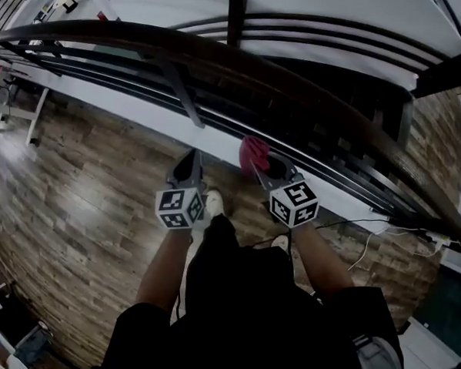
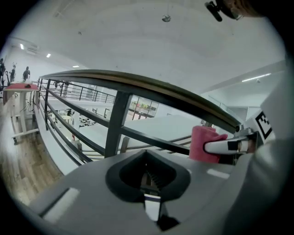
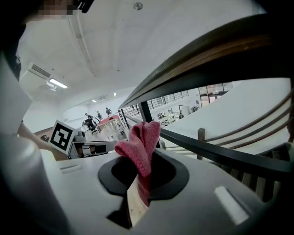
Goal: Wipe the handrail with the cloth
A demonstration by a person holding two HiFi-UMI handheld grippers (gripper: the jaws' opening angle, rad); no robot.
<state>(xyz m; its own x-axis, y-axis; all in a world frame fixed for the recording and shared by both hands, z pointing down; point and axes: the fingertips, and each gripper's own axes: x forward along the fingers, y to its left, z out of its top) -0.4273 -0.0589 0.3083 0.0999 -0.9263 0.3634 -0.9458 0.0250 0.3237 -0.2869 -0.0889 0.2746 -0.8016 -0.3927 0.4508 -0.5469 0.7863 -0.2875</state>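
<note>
The dark curved handrail (image 1: 287, 80) runs from upper left to lower right in the head view, above several thinner black bars. A pink cloth (image 1: 252, 153) sticks up from my right gripper (image 1: 262, 167), which is shut on it just below and short of the rail. The right gripper view shows the cloth (image 3: 141, 144) bunched between the jaws, with the handrail (image 3: 220, 59) overhead. My left gripper (image 1: 190, 155) is beside it to the left, shut and holding nothing, pointing at the railing. From the left gripper view, the handrail (image 2: 151, 89) arcs above and the cloth (image 2: 202, 143) is at right.
A black baluster (image 2: 115, 124) stands right before the left gripper. Wood-plank floor (image 1: 85, 195) lies underfoot, with a white ledge (image 1: 134, 115) under the railing. A white cable (image 1: 372, 238) trails at lower right. A red table (image 2: 18, 87) and people stand far off to the left.
</note>
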